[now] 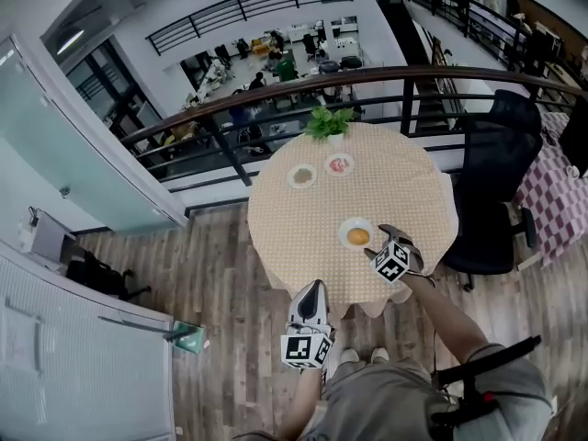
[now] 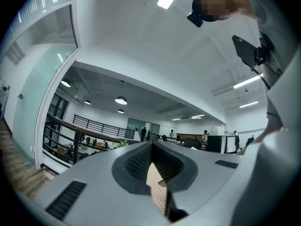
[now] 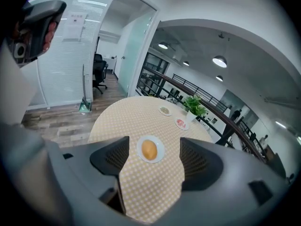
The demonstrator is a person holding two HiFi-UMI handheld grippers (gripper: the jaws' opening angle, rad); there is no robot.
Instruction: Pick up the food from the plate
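Observation:
An orange-brown bun [image 1: 358, 237] lies on a small white plate [image 1: 345, 229] near the front edge of the round table [image 1: 303, 228], which has a yellow dotted cloth. My right gripper [image 1: 378, 243] hovers just right of the plate, open, with nothing held. In the right gripper view the bun [image 3: 149, 149] and its plate [image 3: 160, 155] lie ahead between the spread jaws of that gripper [image 3: 153, 160], some way off. My left gripper [image 1: 313, 289] hangs by the table's front edge, shut and empty. Its own view shows the gripper [image 2: 157, 175] with only a sliver of cloth between the jaws.
Two more small plates [image 1: 301, 175] [image 1: 339, 164] with food and a potted plant [image 1: 328, 122] stand at the table's far side. A black office chair [image 1: 496, 191] is right of the table. A dark railing [image 1: 276, 95] runs behind it. A glass wall stands at the left.

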